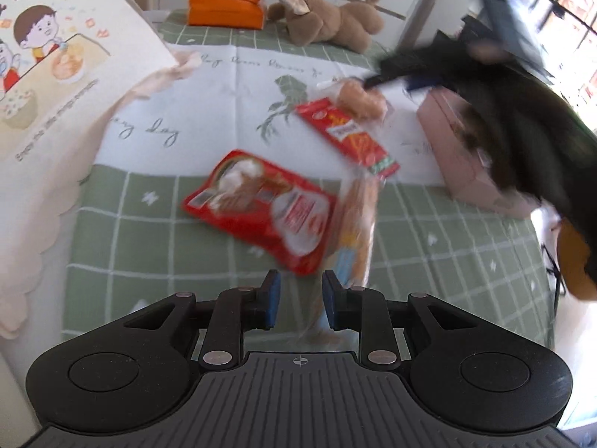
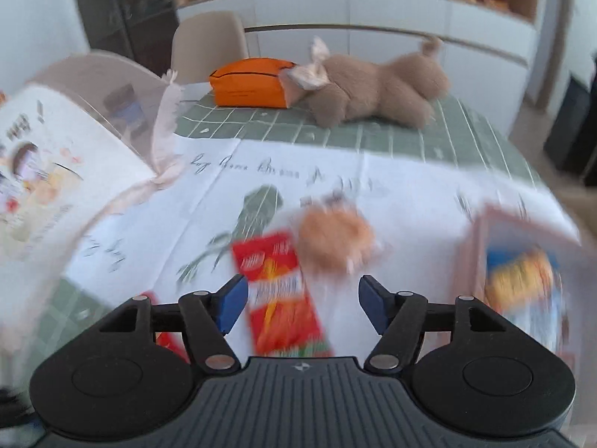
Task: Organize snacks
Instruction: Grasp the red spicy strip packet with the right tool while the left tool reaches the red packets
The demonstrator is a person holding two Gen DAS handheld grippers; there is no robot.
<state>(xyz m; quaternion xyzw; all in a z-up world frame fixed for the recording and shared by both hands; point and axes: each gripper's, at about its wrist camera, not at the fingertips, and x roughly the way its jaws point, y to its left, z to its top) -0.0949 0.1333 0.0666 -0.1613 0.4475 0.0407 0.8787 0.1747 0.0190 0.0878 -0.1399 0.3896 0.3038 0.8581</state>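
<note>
the storage bag with the cartoon print stands open at far left, soft-sided, likely to sag if pushed.

left gripper: jaws nearly together, a narrow gap between the blue pads, nothing pinched that i can see. just ahead of it lies the flat red snack pouch on the green checked tablecloth. judged light, glossy, slippery; best taken by an edge seam, not the puffed middle. touching its right edge is a long clear-wrapped pack of biscuits, running back under the pads; contents probably brittle, so a gentle grip across the narrow width.

further right, the slim red stick-snack packet lies between the jaws of the right gripper, which stand apart with the pads not pressing on it. thin, crinkly, light; take it across the short side. beside it a clear bag of round pastry, soft and crushable.

far right, the pink box already holds a blue-and-yellow snack bag.
</note>
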